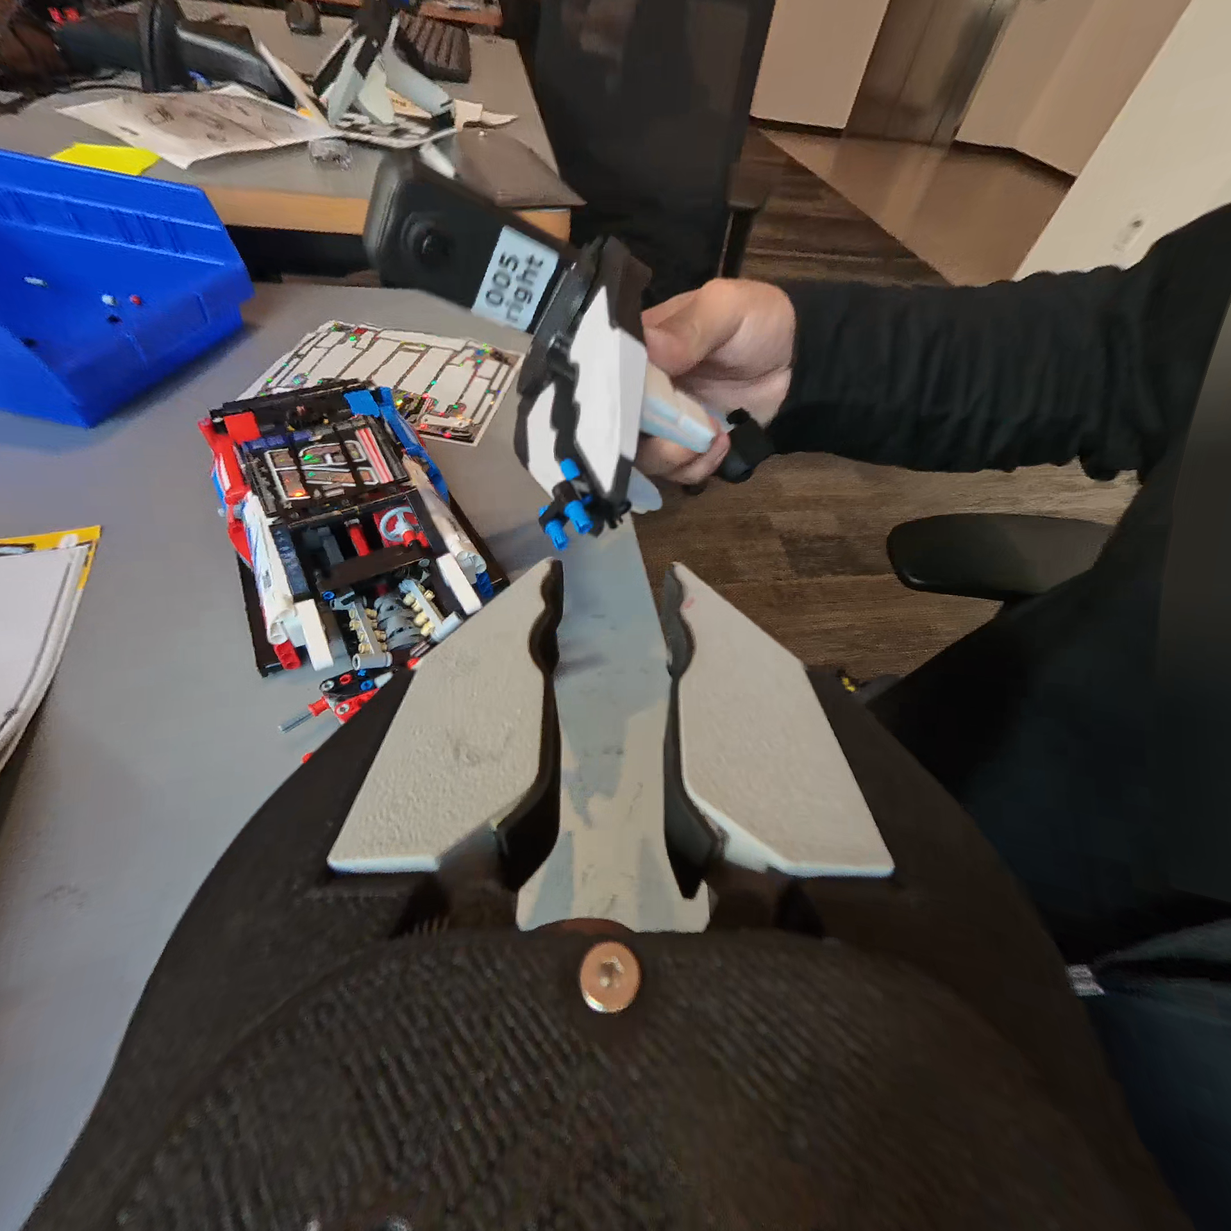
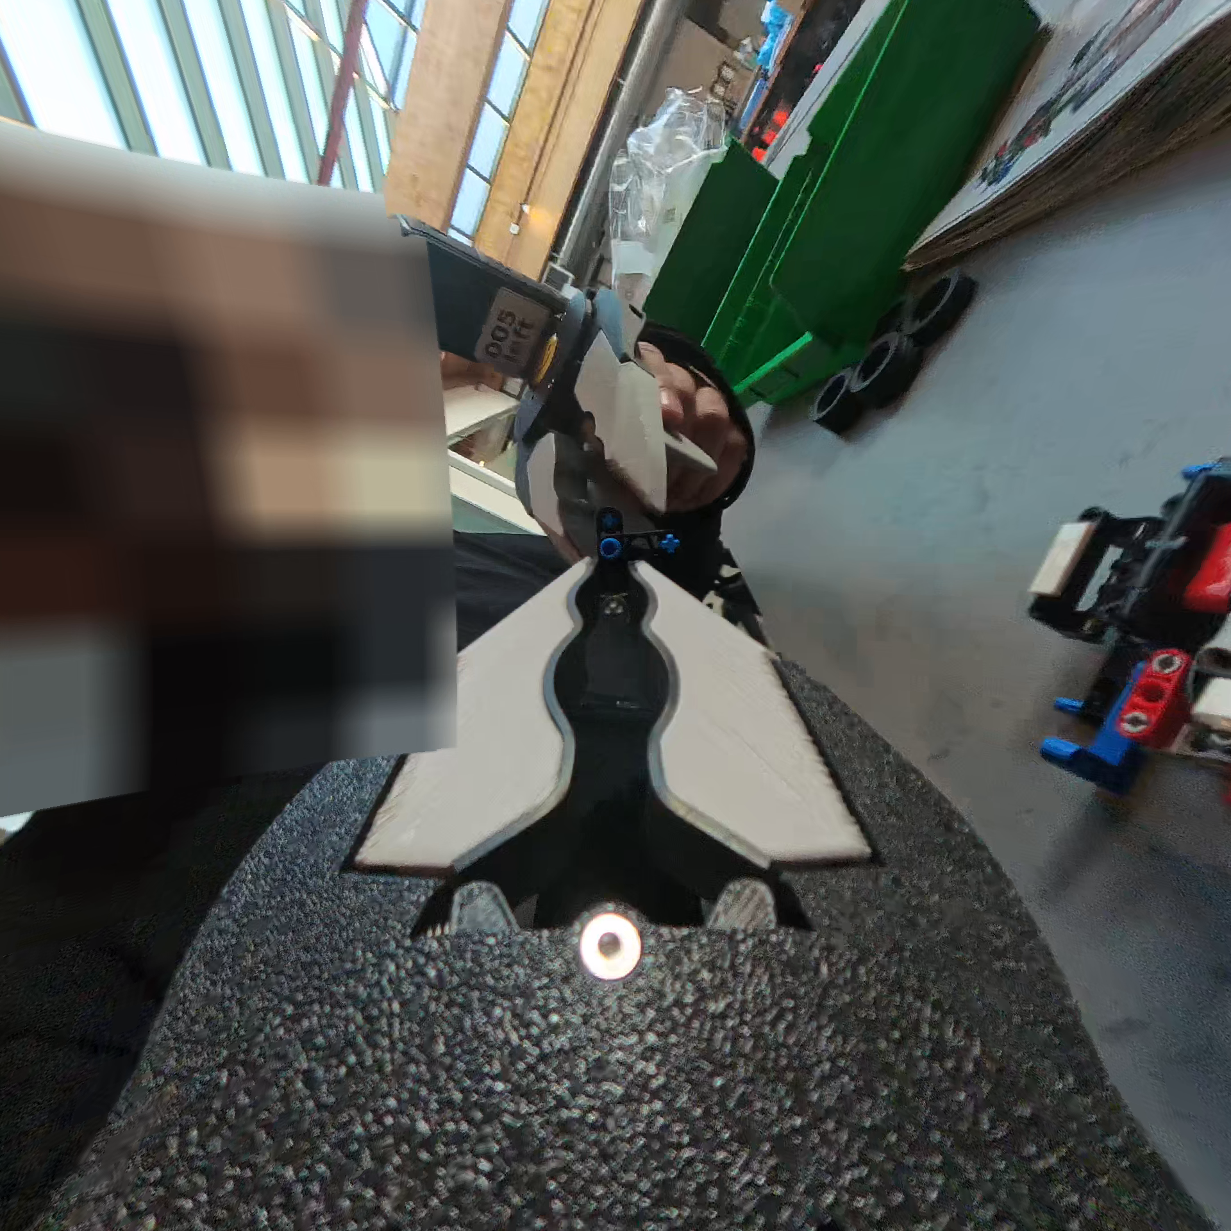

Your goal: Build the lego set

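The partly built red, white, blue and black lego car [image 1: 340,519] lies on the grey table [image 1: 133,766]. My right gripper [image 2: 613,566] is shut on a small black lego piece with blue pins [image 2: 633,543]. In the left wrist view the right gripper [image 1: 586,493] holds that piece [image 1: 566,516] in the air, just right of the car and above the table's edge. My left gripper [image 1: 613,573] is open and empty, pointing at the piece from just below it. It shows facing me in the right wrist view [image 2: 599,479]. The car shows at the right edge there [image 2: 1166,599].
A sticker sheet [image 1: 413,373] lies behind the car. A blue bin [image 1: 100,286] stands at the far left, an instruction booklet [image 1: 33,613] at the left edge. A loose red piece [image 1: 340,699] lies near the car. Green bins [image 2: 799,266] and black tyres [image 2: 879,360] lie on the table. Only a small space, under 4 cm, lies between the two pairs of fingers.
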### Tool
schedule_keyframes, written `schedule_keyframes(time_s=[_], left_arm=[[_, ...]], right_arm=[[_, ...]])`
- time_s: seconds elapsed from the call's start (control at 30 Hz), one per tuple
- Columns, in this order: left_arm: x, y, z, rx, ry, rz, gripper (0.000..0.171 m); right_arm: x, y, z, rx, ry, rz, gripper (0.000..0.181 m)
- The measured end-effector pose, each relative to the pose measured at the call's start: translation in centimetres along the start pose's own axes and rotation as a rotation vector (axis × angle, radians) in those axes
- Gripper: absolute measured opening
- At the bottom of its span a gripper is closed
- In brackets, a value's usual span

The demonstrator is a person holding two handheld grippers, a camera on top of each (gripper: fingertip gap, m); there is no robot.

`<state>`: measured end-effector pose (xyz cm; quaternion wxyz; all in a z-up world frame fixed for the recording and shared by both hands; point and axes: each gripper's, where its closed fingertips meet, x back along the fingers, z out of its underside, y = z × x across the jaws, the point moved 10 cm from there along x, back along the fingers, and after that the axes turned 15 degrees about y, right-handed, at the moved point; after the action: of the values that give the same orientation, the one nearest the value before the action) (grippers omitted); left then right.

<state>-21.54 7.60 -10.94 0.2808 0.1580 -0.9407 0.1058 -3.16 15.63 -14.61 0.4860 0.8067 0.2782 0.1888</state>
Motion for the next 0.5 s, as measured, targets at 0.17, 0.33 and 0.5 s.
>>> schedule_keyframes(time_s=[0.17,0.33,0.5], left_arm=[[-0.8,0.3,1.7,-0.014,0.069,-0.097,0.025],[-1.7,0.9,3.4,0.019,0.025,-0.127,0.025],[-2.2,1.8,4.1,0.018,0.031,-0.122,0.017]], right_arm=[[-0.4,1.3,-0.9,0.080,0.025,0.149,0.007],[-1.0,0.3,-1.0,0.080,0.048,0.351,0.007],[-2.7,0.9,-0.8,0.296,0.200,0.702,0.007]])
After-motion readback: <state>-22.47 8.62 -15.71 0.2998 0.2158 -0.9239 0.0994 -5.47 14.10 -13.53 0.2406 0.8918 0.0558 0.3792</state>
